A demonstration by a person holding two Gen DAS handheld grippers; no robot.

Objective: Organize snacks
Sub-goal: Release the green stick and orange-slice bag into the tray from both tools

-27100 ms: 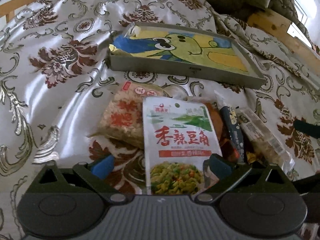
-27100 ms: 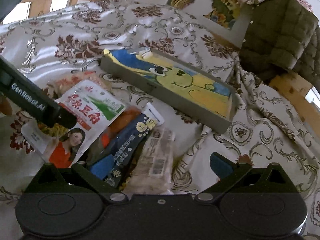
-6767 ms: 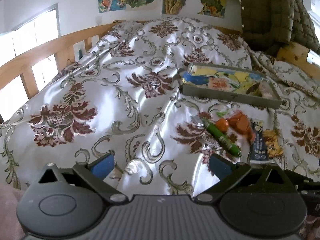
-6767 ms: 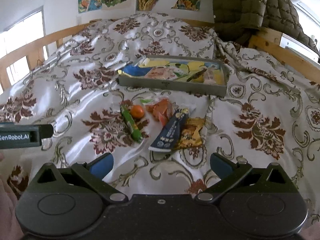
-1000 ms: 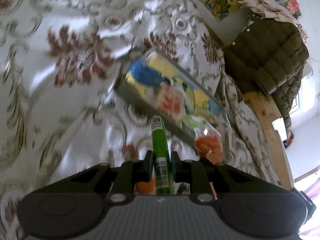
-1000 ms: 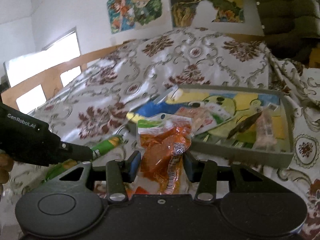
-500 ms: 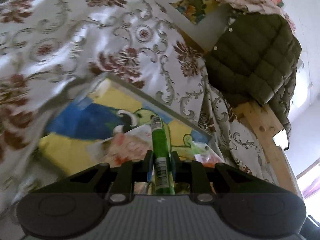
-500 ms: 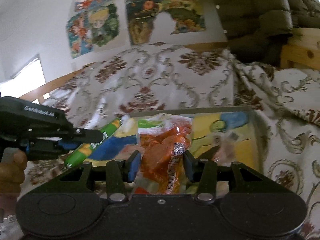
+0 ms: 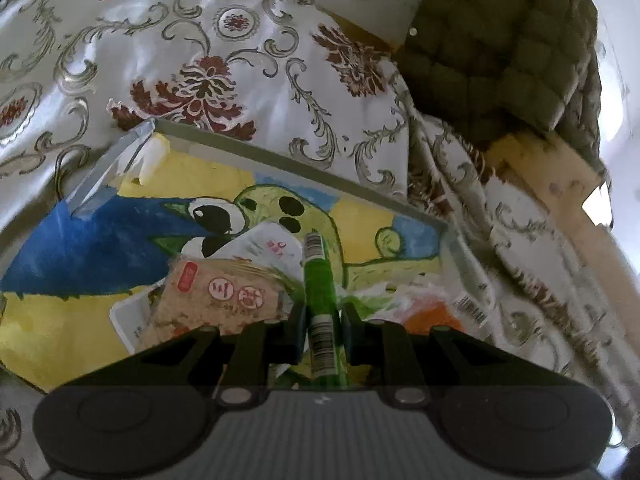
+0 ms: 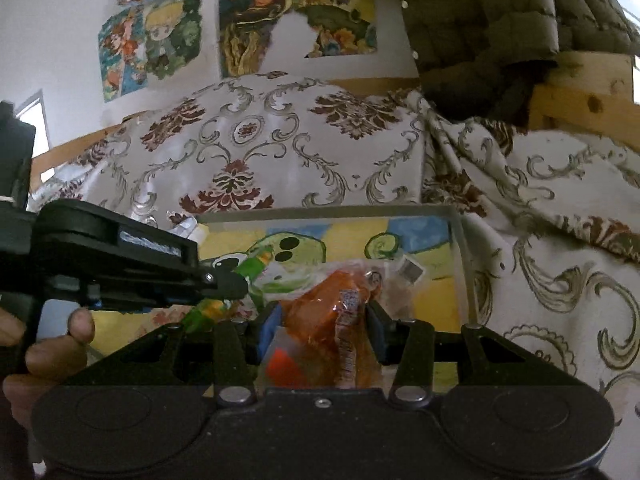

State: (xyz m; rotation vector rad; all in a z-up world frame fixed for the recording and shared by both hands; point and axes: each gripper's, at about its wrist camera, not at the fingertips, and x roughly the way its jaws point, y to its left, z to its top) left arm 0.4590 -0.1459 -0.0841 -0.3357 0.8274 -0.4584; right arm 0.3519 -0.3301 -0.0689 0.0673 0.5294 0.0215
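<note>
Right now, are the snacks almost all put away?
Nearly, I think. The tray already holds a rice-cracker pack and a white packet. The left tool grips a green stick snack and the right tool an orange snack bag, both over the tray, not yet released.

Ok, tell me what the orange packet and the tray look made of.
Orange packet: thin clear plastic film, glossy, crinkling where the right gripper squeezes it. Tray: grey rigid walls, matte, possibly plastic or board; a painted paper picture lines its floor.

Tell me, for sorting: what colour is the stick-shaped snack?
Green stick-shaped snack, clearest in the left wrist view.
</note>
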